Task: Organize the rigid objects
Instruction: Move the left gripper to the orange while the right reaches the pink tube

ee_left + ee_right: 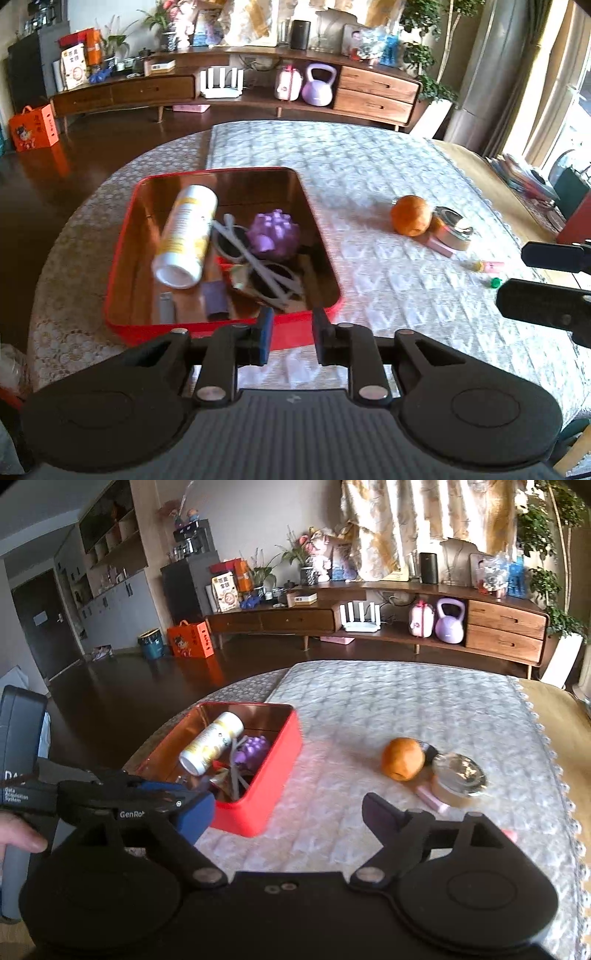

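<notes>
Hiding red tin's (122,314) near wall: left tool (291,332).

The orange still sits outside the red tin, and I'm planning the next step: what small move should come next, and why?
Probably ease the right gripper forward toward the orange: its jaws stand wide and empty, and the orange lies just ahead on the cloth, outside the red tin.

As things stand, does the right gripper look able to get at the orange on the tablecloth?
Probably yes. The right gripper is open with nothing between its fingers, and the orange sits ahead of it across bare tablecloth. A glass-lidded jar stands close on the orange's right side, which may crowd one finger.
</notes>
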### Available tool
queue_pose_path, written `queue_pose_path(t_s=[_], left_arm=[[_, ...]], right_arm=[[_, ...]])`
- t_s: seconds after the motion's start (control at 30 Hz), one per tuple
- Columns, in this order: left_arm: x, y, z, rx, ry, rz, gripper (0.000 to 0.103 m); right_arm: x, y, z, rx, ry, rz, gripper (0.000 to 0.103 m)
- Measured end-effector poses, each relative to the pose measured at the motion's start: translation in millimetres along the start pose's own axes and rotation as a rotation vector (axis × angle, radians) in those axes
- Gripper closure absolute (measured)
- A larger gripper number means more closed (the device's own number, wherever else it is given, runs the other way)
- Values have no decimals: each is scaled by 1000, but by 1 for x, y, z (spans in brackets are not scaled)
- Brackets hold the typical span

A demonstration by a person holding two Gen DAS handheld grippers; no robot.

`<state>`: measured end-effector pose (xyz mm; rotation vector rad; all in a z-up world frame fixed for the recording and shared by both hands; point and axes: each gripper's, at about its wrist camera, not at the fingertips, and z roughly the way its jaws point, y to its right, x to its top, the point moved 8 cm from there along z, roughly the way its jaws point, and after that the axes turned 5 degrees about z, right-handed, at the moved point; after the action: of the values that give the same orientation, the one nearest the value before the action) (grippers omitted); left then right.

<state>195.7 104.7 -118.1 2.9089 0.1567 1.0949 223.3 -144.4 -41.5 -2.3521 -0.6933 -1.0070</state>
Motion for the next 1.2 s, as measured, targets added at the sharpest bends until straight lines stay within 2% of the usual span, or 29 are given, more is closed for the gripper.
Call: queue_pose_path(t_s=[0.17,0.23,0.27,0.3,0.37,0.53,0.63,0.77,0.97,1.07,1.2], left_arm=[[3,20,4,-22,1,27,80],[4,31,6,-29,6,41,75],[6,35,7,-31,11,45,67],[7,39,8,-33,16,50,52],[10,49,8,-28,35,62,35],[20,71,16,-57,48,89,34],[29,81,23,-76,68,83,21],[41,88,40,-96,75,47,19],[58,97,65,-80,85,14,19],[66,104,79,-69,85,26,19],[75,112,97,-49,91,44,19]], right_arm=[[-4,25,-18,-33,27,-7,10],[-6,37,-24,-46,32,3,9],[-7,44,-25,-53,32,8,9],[-8,50,-27,-59,33,12,9],[-10,64,-30,-68,33,20,8],[-16,96,-31,-110,30,27,8],[-20,116,-27,-141,21,41,8],[-25,140,-15,-169,15,73,8],[-33,160,5,-180,-5,83,7],[-36,166,17,-190,-20,64,7],[-38,175,33,-202,-32,102,7]])
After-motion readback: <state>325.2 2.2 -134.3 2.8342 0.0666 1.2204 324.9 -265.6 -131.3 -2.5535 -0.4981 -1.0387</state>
